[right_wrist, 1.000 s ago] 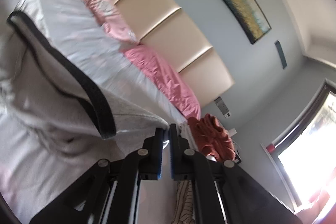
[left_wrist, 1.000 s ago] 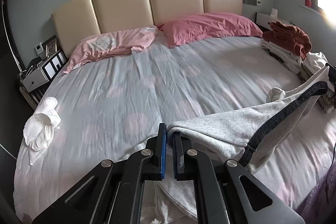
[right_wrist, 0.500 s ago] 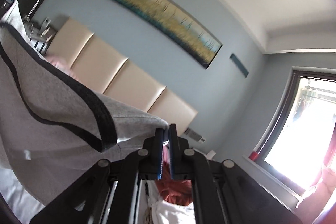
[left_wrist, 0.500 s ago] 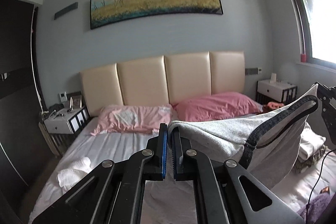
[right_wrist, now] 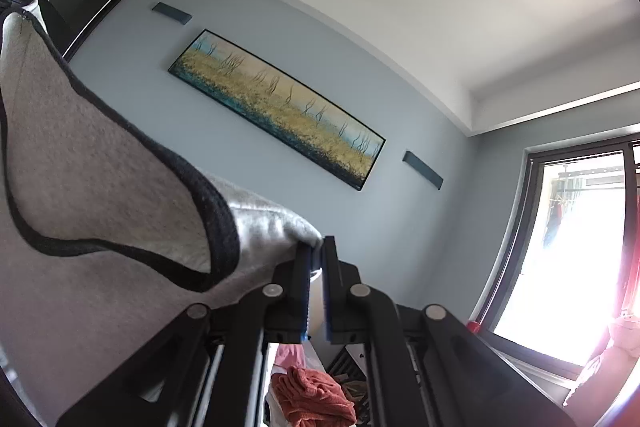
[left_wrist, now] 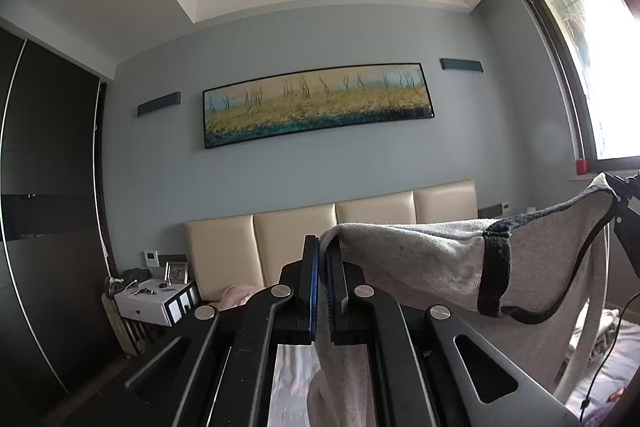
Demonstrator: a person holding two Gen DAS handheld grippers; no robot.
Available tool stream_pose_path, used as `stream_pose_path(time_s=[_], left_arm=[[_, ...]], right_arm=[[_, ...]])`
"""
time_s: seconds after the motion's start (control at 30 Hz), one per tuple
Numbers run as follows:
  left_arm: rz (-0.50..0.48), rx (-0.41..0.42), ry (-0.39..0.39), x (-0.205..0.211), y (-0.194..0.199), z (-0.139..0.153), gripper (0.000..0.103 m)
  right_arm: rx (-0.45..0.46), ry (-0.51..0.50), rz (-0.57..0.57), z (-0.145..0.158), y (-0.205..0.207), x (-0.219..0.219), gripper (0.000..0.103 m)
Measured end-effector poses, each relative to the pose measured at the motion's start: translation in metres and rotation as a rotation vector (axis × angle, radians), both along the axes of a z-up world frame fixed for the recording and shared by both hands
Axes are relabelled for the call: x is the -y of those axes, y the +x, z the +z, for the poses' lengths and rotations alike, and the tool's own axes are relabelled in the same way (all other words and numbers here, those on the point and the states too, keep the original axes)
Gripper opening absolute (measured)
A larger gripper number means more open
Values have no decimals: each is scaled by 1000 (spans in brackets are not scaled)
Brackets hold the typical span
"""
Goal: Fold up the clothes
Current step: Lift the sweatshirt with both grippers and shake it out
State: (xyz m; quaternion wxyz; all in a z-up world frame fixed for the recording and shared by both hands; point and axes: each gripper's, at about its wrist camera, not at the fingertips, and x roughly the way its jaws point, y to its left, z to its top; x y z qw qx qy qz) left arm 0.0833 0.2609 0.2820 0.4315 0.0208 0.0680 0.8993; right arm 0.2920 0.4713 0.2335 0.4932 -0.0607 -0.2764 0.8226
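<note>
Garment: a light grey knitted garment with dark charcoal trim (left_wrist: pixel 420 259) is held up in the air, stretched between the two tools; its body hangs down below them, above the bed.
Left tool: the black two-finger left tool with blue pads (left_wrist: pixel 322 251) is clamped tight on one edge of the garment, with the cloth pinched between the pads and draping off to the right in the left wrist view.
Right tool: the black two-finger right tool (right_wrist: pixel 316 255) is closed on another edge of the same garment, whose cloth spreads to the left in the right wrist view; part of this tool is seen at the far right edge of the left wrist view, at the garment's raised corner.
Trim: a dark band (right_wrist: pixel 218 211) is seen running along the garment's edge.
Bed: a cream padded headboard (left_wrist: pixel 296 239) stands against the pale blue wall.
Wall: a long framed landscape painting in yellow and teal (left_wrist: pixel 318 105) is hung above the headboard.
Other laundry: a crumpled rust-red cloth (right_wrist: pixel 312 393) lies below the right tool.
</note>
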Motion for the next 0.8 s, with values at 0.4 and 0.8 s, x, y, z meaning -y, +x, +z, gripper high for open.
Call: stream_pose_path(time_s=[0.4, 0.8], left_arm=[[68, 198, -335, -128, -110, -146, 4], [161, 340, -673, -293, -242, -337, 4]], right_arm=[[220, -251, -34, -122, -77, -93, 4], [449, -476, -104, -307, -219, -248, 4]])
